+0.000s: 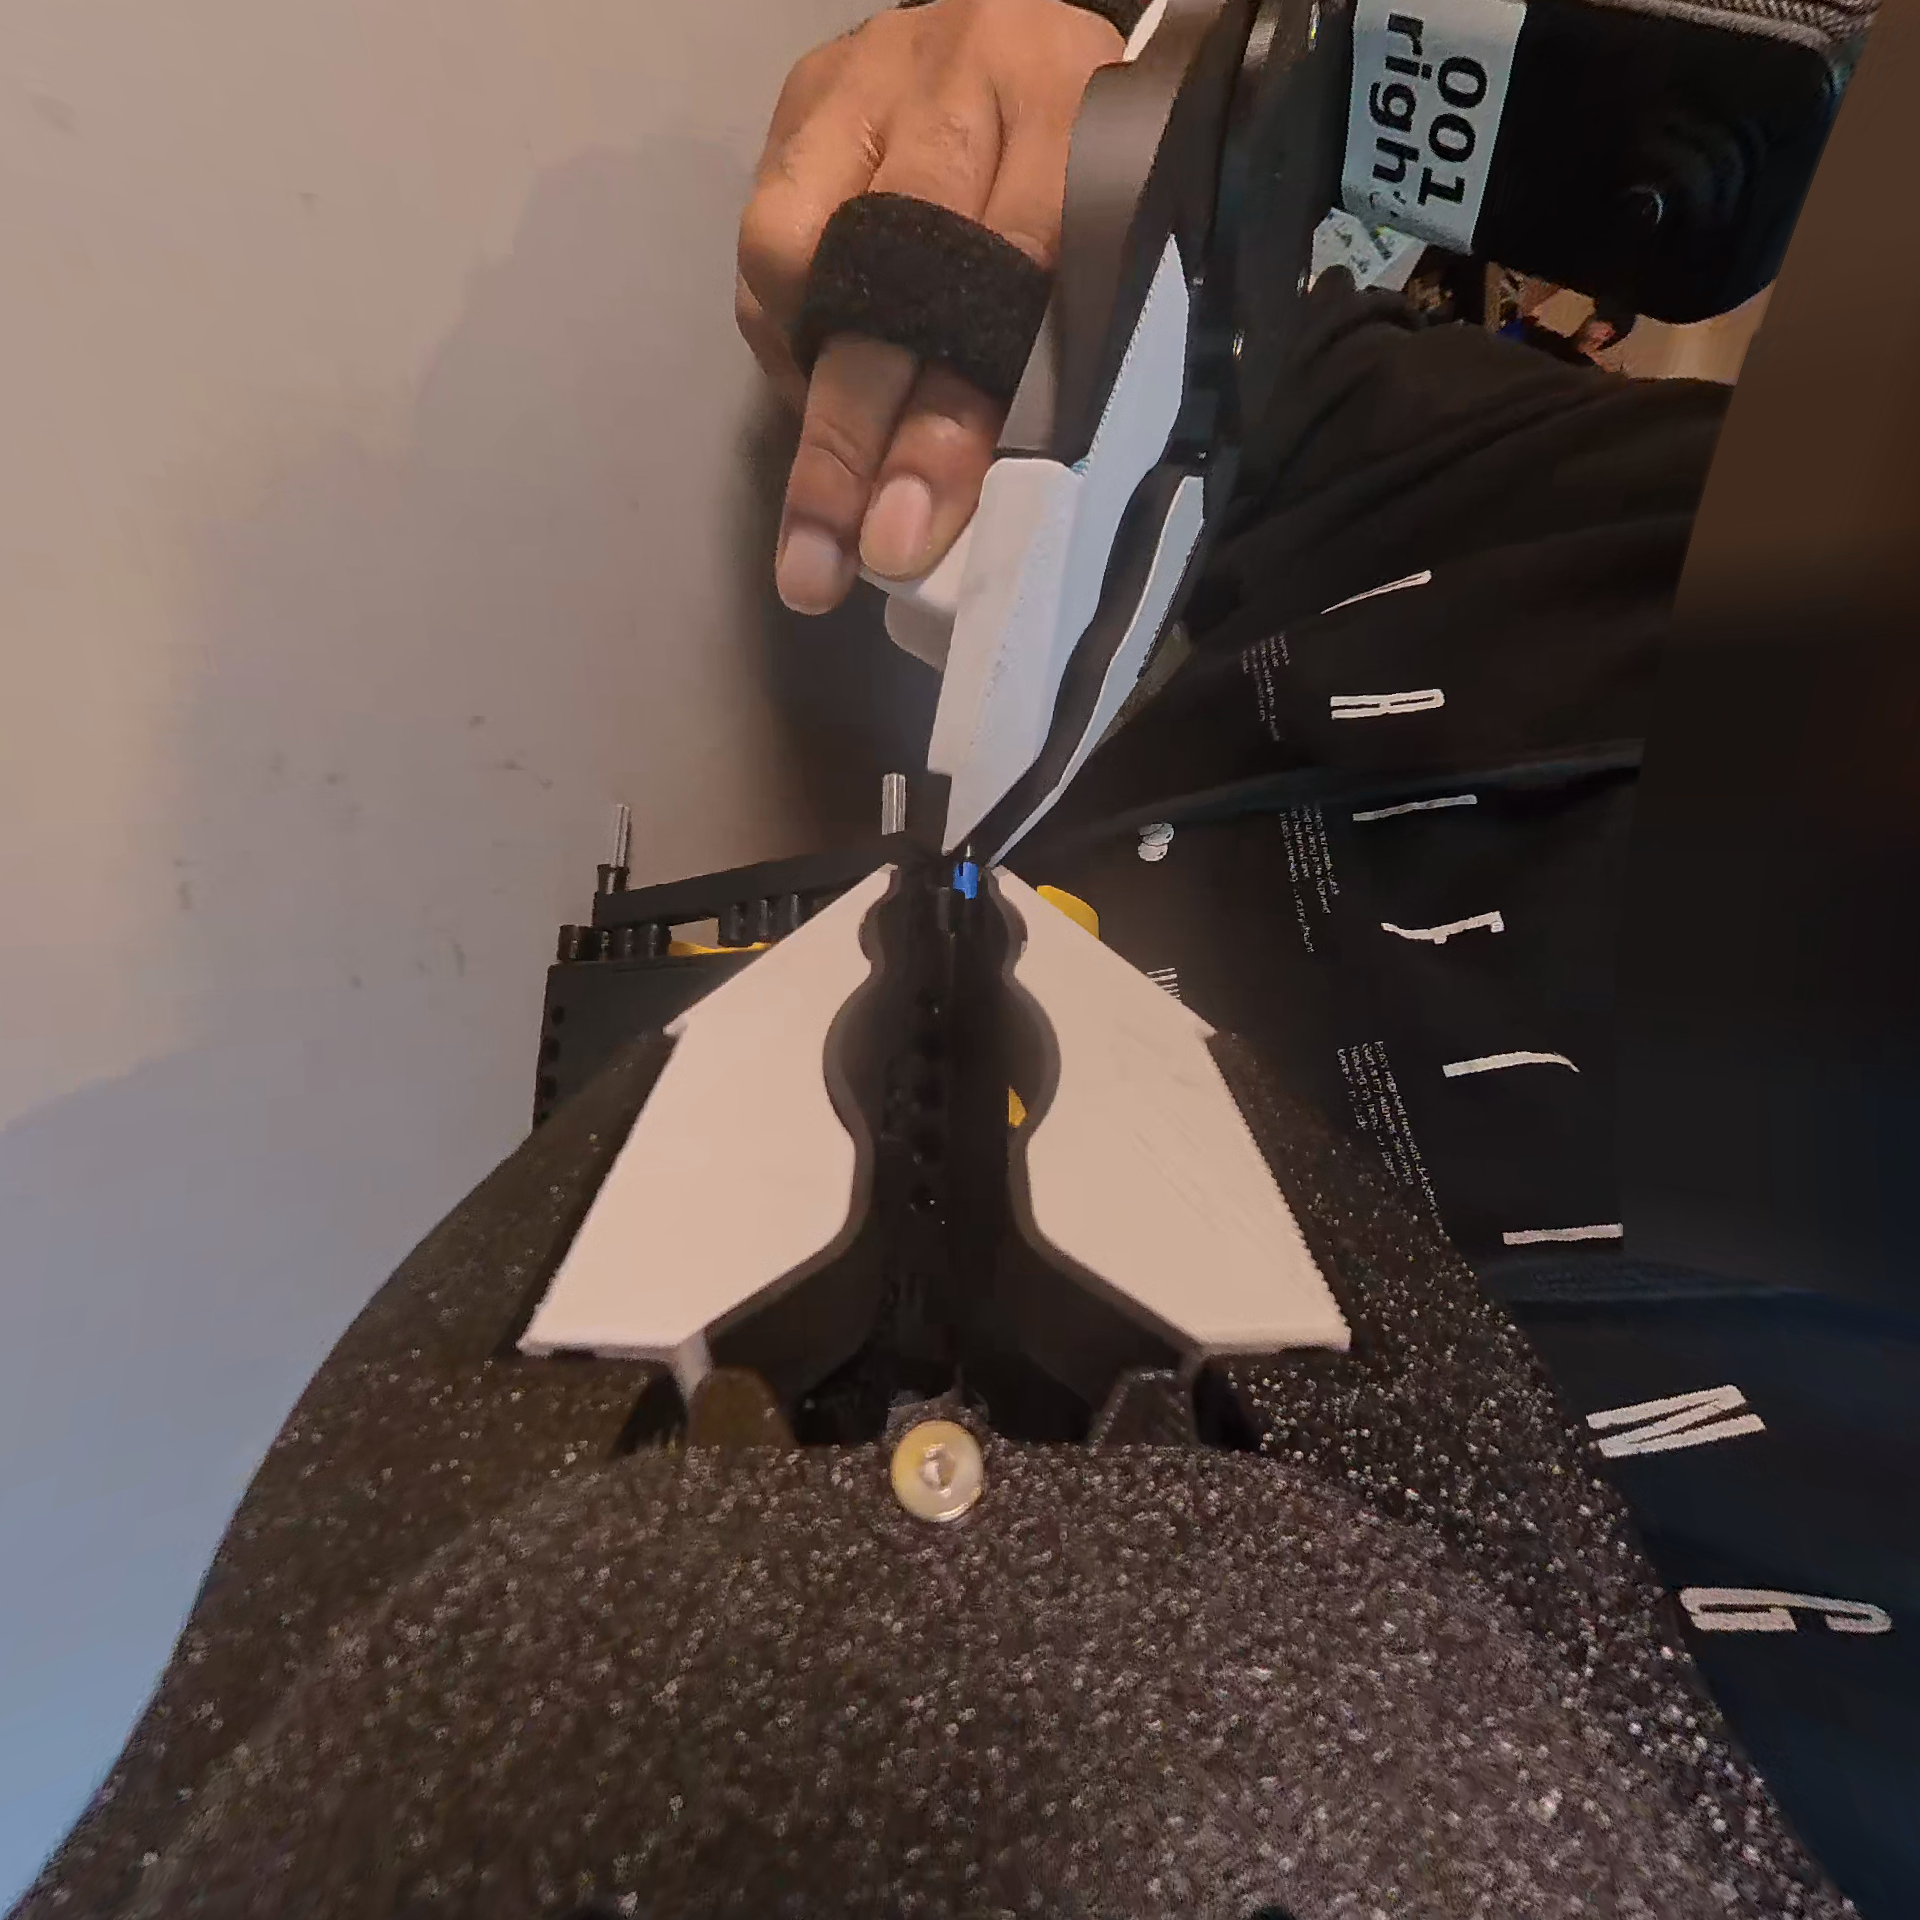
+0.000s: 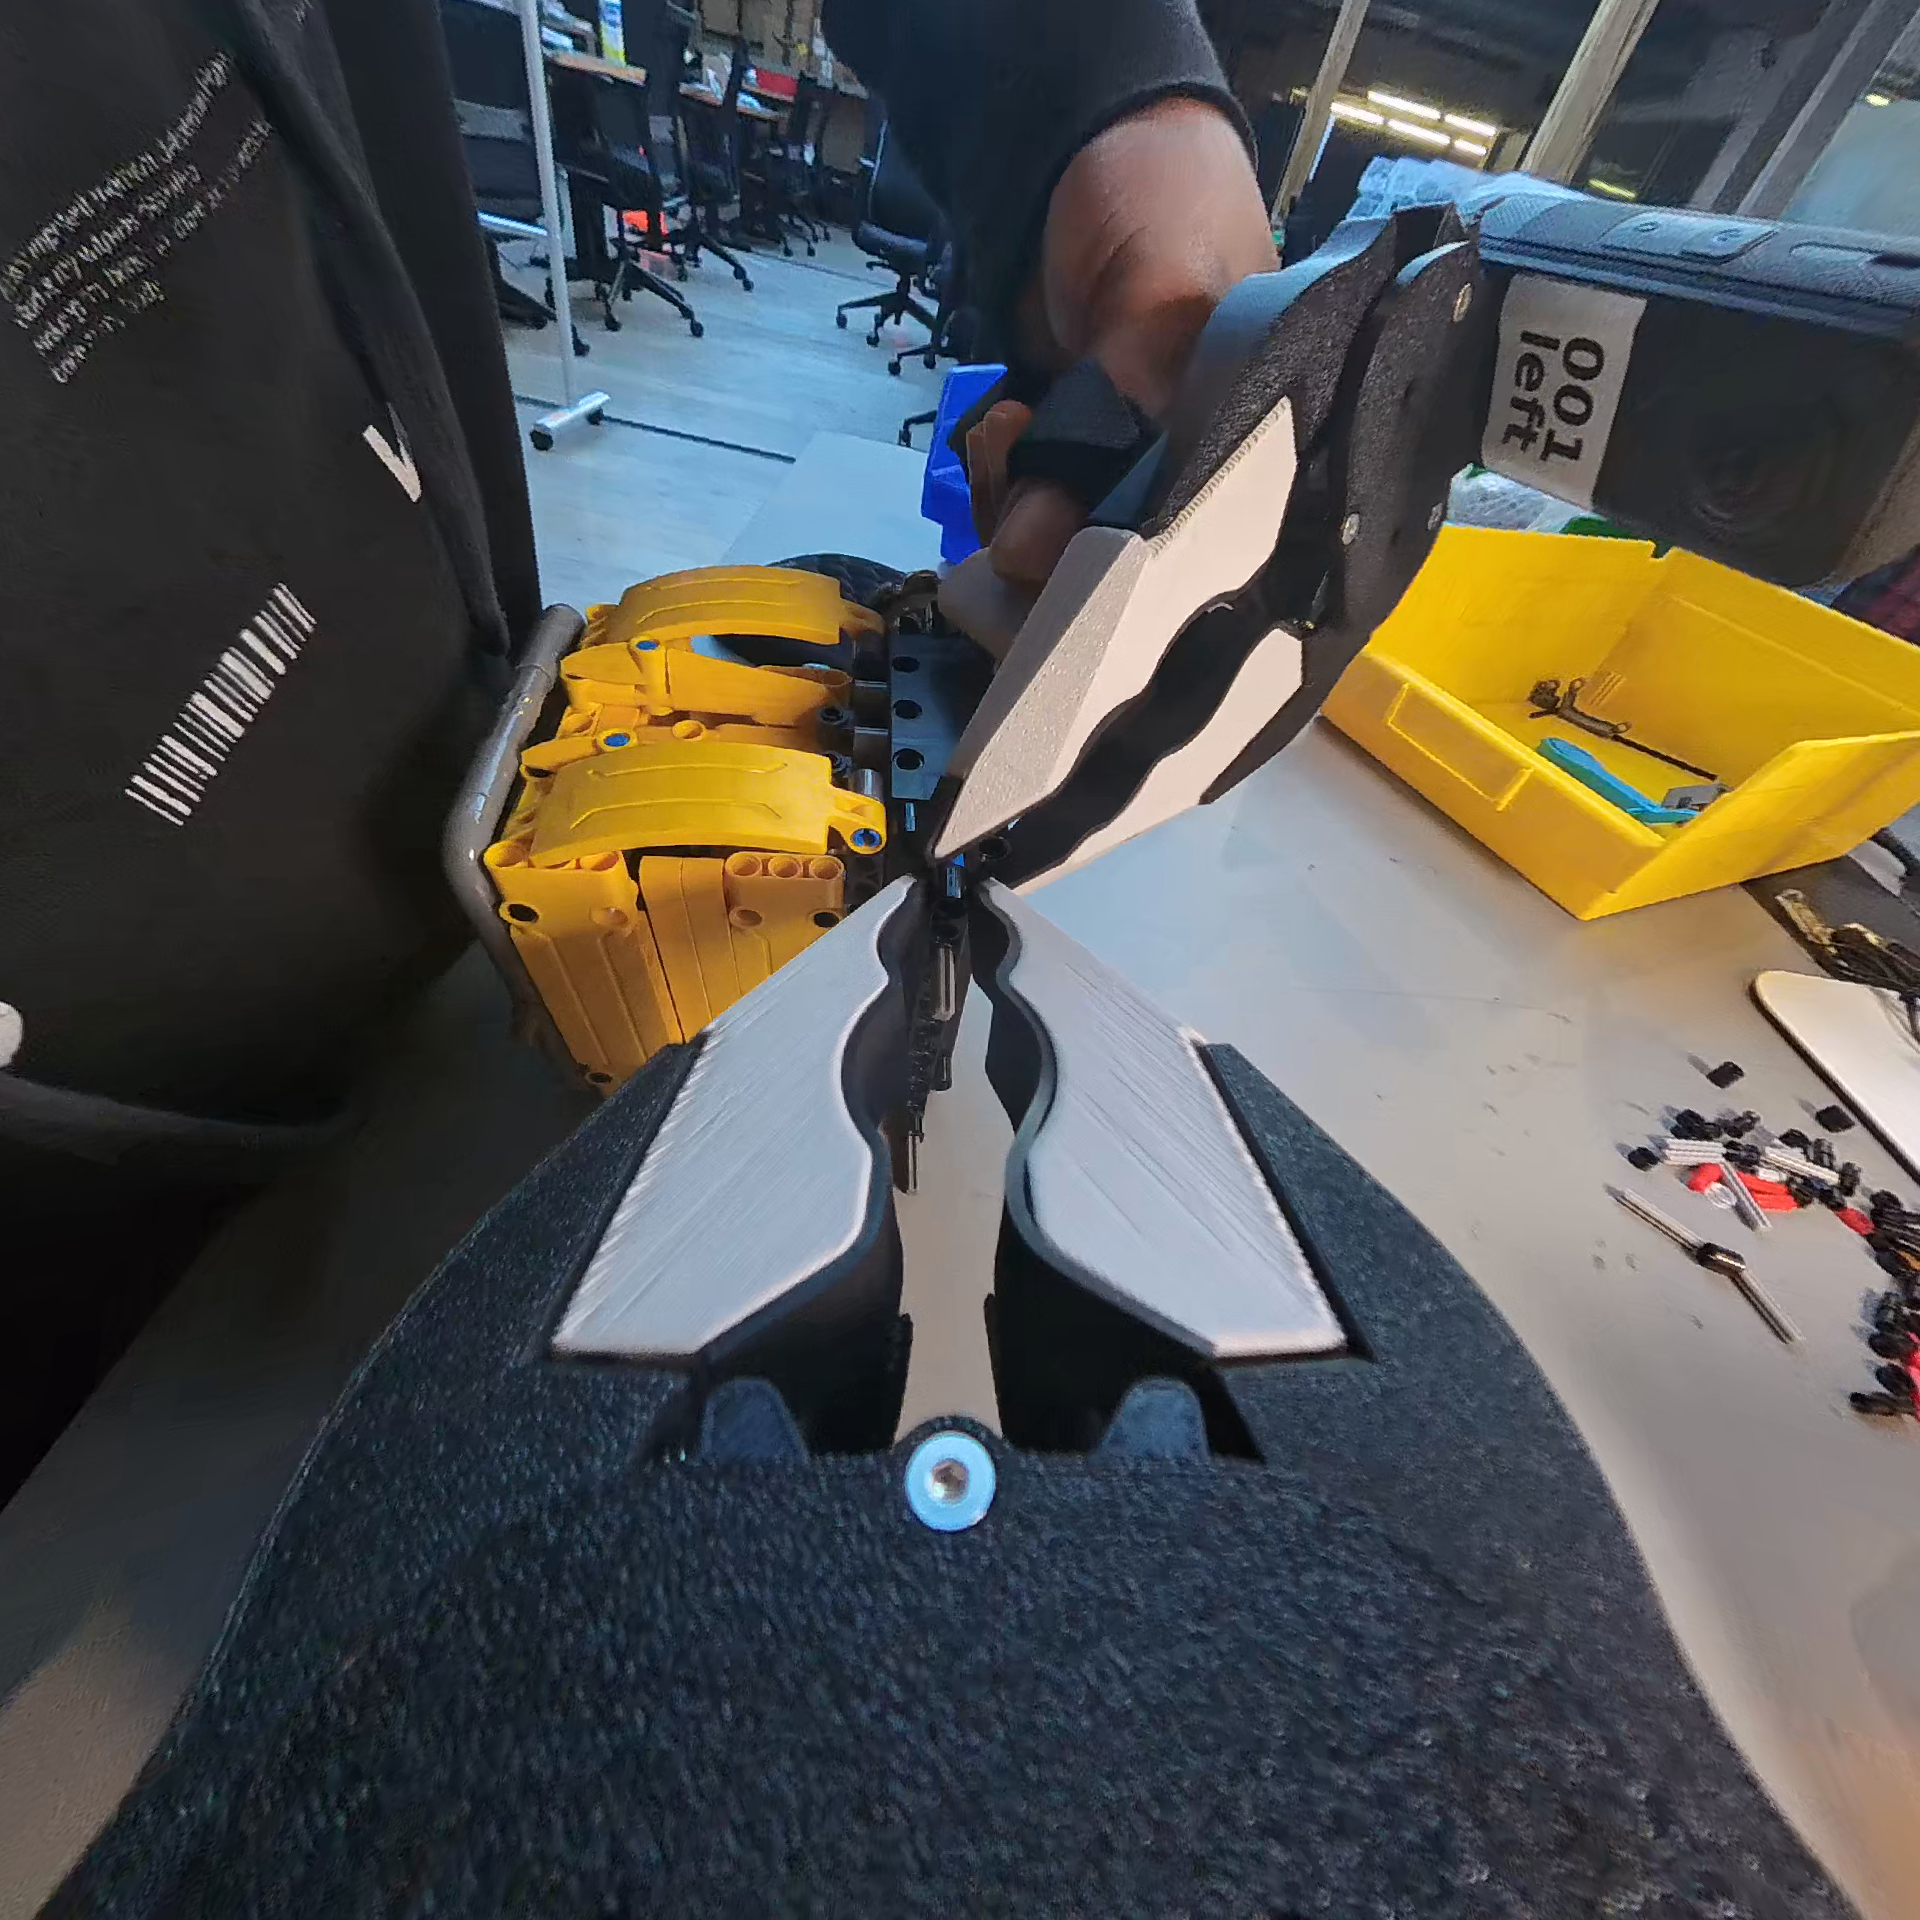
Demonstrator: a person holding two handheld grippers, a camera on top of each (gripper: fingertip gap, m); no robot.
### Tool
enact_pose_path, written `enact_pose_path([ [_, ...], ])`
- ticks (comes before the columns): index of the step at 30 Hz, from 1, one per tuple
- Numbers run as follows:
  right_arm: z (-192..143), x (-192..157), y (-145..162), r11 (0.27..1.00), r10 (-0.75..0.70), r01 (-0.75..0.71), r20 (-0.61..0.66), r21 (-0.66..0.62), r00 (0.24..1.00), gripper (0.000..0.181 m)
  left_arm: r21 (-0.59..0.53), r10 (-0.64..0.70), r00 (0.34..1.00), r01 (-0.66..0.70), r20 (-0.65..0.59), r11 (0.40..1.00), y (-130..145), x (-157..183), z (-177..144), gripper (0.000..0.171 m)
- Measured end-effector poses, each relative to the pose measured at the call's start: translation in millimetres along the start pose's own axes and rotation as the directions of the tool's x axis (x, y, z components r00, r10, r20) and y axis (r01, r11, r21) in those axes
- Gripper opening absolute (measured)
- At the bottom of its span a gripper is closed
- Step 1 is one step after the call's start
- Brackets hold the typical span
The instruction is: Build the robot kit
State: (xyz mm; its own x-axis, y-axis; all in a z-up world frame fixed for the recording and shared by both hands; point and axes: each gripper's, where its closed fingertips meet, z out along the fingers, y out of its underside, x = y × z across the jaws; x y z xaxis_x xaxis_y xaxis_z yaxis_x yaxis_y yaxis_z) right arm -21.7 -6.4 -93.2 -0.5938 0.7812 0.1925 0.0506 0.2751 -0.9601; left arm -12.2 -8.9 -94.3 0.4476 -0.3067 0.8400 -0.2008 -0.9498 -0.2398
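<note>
My left gripper [image 1: 940, 873] is nearly closed, its white fingers [image 1: 748, 1122] pinching a black beam [image 1: 925, 1091] that runs down between them; the tips meet at a blue pin [image 1: 965, 879] on the model [image 2: 686, 810]. My right gripper [image 2: 948, 883] comes in from the other side, its fingers drawn narrow around a thin black rod [image 2: 930, 1039] that lies along the gap, so both grippers' tips almost touch at the same spot on the black side of the model.

The model is a block of yellow curved panels and beams with a black frame, standing at the table's [image 2: 1351, 1039] near edge, close against a person's black jacket [image 2: 208, 623]. In the left wrist view two small grey pegs [image 1: 894, 802] stick up from the frame, and my right hand [image 1: 883, 312] shows with a black strap round two fingers.

Farther right on the table sits a yellow bin [image 2: 1621, 727] holding a blue piece and some dark bits. Near the right edge lies a scatter of black, red and grey pins [image 2: 1787, 1174]. A blue bin [image 2: 961, 457] stands behind my left hand [image 2: 1122, 312].
</note>
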Motion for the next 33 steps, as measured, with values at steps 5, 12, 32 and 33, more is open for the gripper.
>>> enact_pose_path([
  [5,5,-2,-2,0.999,-0.025,0.027,0.039,-0.036,0.999,0.004,0.006,0.032,0.999,-0.032,-0.006,0.999,4,0,-1,0.011],
  [12,13,-2,-2,0.991,-0.068,0.081,0.114,-0.111,0.991,0.005,0.001,0.089,0.995,-0.089,0.039,0.996,9,-2,-7,0.011],
  [32,19,1,-3,0.991,-0.088,0.095,0.076,-0.096,0.993,0.005,0.011,0.118,0.989,-0.119,0.085,0.993,14,-5,-17,0.014],
  [33,19,0,-4,0.99,-0.092,0.1,0.082,-0.104,0.992,0.005,0.021,0.127,0.989,-0.129,0.082,0.991,15,-5,-18,0.014],
])
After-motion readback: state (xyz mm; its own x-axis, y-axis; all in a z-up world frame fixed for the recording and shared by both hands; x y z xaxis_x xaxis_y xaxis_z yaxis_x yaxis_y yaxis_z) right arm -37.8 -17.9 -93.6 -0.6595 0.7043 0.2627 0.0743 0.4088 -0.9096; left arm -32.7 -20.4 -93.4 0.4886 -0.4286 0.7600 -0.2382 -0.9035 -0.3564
